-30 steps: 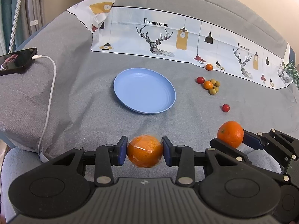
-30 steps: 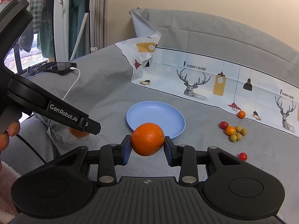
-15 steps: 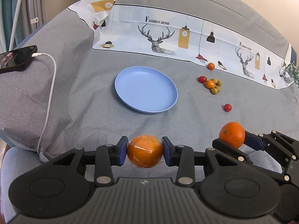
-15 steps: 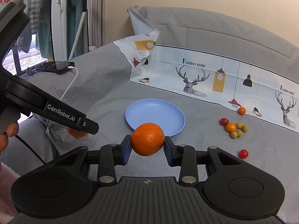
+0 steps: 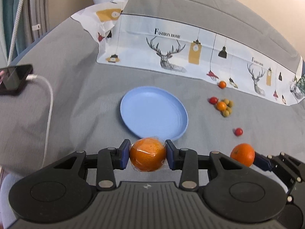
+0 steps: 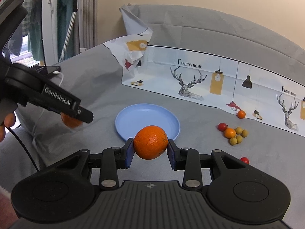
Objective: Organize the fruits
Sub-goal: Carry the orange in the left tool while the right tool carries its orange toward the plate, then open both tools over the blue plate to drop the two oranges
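My left gripper (image 5: 147, 156) is shut on a plastic-wrapped orange (image 5: 147, 157), held just short of the near rim of the empty blue plate (image 5: 152, 114). My right gripper (image 6: 150, 150) is shut on a bare orange (image 6: 150, 142), also near the plate (image 6: 146, 118). The right gripper's orange shows at the lower right of the left wrist view (image 5: 242, 154). The left gripper's orange shows partly hidden under its finger in the right wrist view (image 6: 71, 122). Small fruits lie right of the plate: a cluster of red, orange and green ones (image 5: 222, 106), a lone orange one (image 5: 222, 84) and a lone red one (image 5: 238, 131).
Everything lies on a grey cloth-covered surface (image 5: 85, 95). A printed deer-pattern cloth (image 5: 171, 53) runs along the back. A phone (image 5: 13, 79) with a white cable (image 5: 48, 103) lies at the far left. A white rack with clothes (image 6: 57, 19) stands beyond the left edge.
Both grippers have moved forward toward the plate, each still holding its orange. The plate and small fruits look nearer now.
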### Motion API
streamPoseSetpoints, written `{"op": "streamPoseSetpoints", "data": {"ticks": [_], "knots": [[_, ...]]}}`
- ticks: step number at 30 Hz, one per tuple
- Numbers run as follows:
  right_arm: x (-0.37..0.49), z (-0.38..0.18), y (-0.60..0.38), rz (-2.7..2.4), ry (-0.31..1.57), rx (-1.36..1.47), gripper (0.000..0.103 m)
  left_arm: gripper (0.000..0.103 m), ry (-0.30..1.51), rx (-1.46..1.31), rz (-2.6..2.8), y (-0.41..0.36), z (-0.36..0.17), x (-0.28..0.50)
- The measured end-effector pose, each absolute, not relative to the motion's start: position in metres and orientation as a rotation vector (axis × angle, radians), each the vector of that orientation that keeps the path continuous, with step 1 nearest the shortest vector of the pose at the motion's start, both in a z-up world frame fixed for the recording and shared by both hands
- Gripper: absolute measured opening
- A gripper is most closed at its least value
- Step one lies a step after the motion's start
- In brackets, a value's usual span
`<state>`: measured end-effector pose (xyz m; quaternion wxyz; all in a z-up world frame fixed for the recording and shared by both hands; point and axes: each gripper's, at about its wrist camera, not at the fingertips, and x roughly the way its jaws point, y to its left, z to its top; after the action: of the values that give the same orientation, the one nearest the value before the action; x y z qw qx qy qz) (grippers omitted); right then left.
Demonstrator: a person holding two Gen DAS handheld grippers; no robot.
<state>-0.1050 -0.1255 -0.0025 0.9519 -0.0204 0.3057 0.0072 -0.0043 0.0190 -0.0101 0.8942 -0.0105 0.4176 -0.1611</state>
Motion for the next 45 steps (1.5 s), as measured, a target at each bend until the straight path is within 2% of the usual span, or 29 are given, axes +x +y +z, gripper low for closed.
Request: {"op": "streamPoseSetpoints", "data": {"ticks": [10, 20, 32, 34, 35, 36, 37, 38, 40, 42, 45], "knots": [[-0.037, -0.026, -0.143, 0.001, 0.669, -0.014, 0.038, 0.044, 0.883, -0.013, -0.319, -0.013, -0.026, 0.065], [0.044, -0.067, -0.151, -0.013, 0.743, 0.001, 0.039, 0.043, 0.946, 0.032, -0.301, -0.041, -0.065, 0.144], [0.09, -0.102, -0.154, 0.001, 0.809, -0.016, 0.039, 0.044, 1.021, 0.088, -0.277, -0.057, -0.104, 0.188], [0.094, -0.103, -0.154, 0.007, 0.812, -0.025, 0.039, 0.055, 1.029, 0.092, -0.279, -0.059, -0.106, 0.192], [0.096, -0.104, -0.154, 0.013, 0.816, -0.022, 0.04, 0.073, 1.027, 0.084, -0.287, -0.059, -0.104, 0.192], [0.097, -0.103, -0.155, 0.018, 0.816, -0.016, 0.046, 0.093, 1.017, 0.071, -0.296, -0.058, -0.101, 0.192], [0.097, -0.101, -0.156, 0.019, 0.812, -0.014, 0.057, 0.1, 0.998, 0.059, -0.297, -0.056, -0.097, 0.189], [0.095, -0.098, -0.157, 0.017, 0.807, -0.015, 0.062, 0.103, 0.976, 0.051, -0.289, -0.054, -0.092, 0.185], [0.087, -0.091, -0.157, 0.009, 0.803, -0.02, 0.079, 0.103, 0.976, 0.054, -0.288, -0.052, -0.086, 0.178], [0.074, -0.083, -0.159, -0.009, 0.812, -0.021, 0.086, 0.103, 1.013, 0.047, -0.292, -0.047, -0.081, 0.169], [0.043, -0.069, -0.163, -0.026, 0.819, -0.002, 0.088, 0.103, 1.074, 0.015, -0.297, -0.034, -0.071, 0.148]]}}
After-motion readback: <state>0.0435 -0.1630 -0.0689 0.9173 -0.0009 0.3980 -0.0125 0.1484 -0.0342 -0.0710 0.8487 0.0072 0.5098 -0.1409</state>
